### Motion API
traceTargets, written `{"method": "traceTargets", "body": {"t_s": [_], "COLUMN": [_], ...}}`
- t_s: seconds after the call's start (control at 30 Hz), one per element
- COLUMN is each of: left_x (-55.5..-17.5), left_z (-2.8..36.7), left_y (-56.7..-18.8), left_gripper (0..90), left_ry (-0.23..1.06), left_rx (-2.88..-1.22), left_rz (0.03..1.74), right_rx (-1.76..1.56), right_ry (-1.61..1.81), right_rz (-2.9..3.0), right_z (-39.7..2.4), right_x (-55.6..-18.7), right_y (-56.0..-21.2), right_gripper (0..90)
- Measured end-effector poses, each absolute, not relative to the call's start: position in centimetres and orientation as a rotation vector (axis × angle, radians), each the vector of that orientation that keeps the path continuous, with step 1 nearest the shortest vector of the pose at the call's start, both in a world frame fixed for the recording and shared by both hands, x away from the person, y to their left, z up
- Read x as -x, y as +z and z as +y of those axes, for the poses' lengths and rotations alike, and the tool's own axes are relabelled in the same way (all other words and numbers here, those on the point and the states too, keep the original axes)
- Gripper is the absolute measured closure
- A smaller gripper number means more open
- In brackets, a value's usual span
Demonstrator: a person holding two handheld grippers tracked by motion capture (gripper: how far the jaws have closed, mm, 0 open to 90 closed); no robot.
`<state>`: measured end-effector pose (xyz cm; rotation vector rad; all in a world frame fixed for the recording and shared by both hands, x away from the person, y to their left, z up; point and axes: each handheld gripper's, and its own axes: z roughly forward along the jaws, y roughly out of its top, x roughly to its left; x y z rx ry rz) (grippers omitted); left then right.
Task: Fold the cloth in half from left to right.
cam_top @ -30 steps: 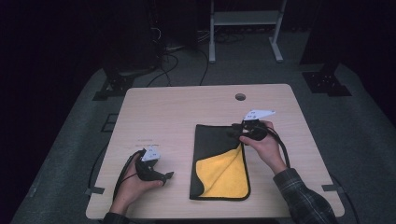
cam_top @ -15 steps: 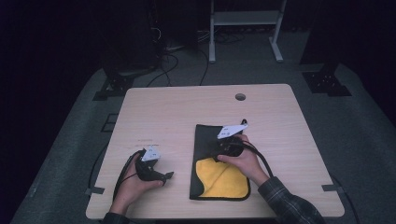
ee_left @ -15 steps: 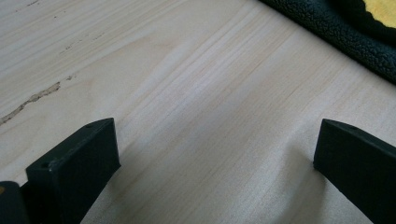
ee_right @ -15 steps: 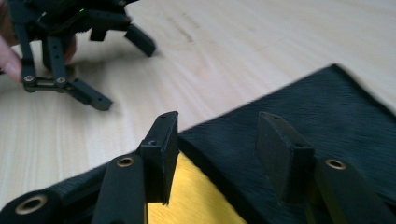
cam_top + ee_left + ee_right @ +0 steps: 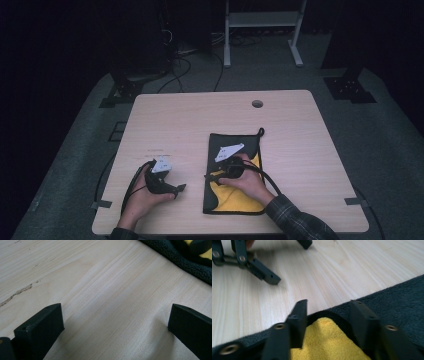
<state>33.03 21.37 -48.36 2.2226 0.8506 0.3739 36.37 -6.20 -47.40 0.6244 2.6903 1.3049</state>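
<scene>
A dark grey cloth (image 5: 226, 142) with a yellow inner side (image 5: 240, 197) lies on the front middle of the wooden table (image 5: 200, 120). A flap is turned back and shows the yellow. My right gripper (image 5: 210, 177) lies low over the cloth's left part, pointing left. Its jaws have just been closing, and the flap's dark-rimmed yellow edge (image 5: 324, 340) humps up between them (image 5: 328, 305) and touches both pads. My left gripper (image 5: 176, 191) rests on bare wood left of the cloth, open and holding nothing (image 5: 115, 312). The cloth's edge (image 5: 180, 257) lies beyond it.
A round cable hole (image 5: 257, 103) sits near the table's far edge. The cloth has a hanging loop (image 5: 260, 132) at its far right corner. The left gripper (image 5: 288, 261) lies close ahead of the right one. A white metal stand (image 5: 260, 20) is on the floor behind.
The right hand moved from the cloth's far right edge leftwards and down across the cloth to the yellow flap. The left hand stayed put.
</scene>
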Motion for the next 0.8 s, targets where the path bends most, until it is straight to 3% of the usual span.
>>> {"method": "traceTargets", "body": {"t_s": [0.1, 0.17, 0.8], "left_x": [-33.0, -33.0, -33.0], "left_z": [21.4, 21.4, 21.4], "left_y": [-48.4, -48.4, -48.4], "left_gripper": [0.0, 0.0, 0.0], "left_ry": [0.374, 0.374, 0.376], "left_rx": [-2.223, -2.223, -2.224], "left_rz": [0.851, 0.851, 0.851], "right_rx": [-0.606, -0.607, -0.695], "right_ry": [1.295, 1.302, 1.452], "right_rz": [2.687, 2.69, 2.685], "right_z": [-6.2, -6.5, -12.5], "right_x": [-36.1, -36.1, -34.4], "right_y": [-47.5, -47.3, -44.6], "right_gripper": [72.6, 79.5, 82.8]}}
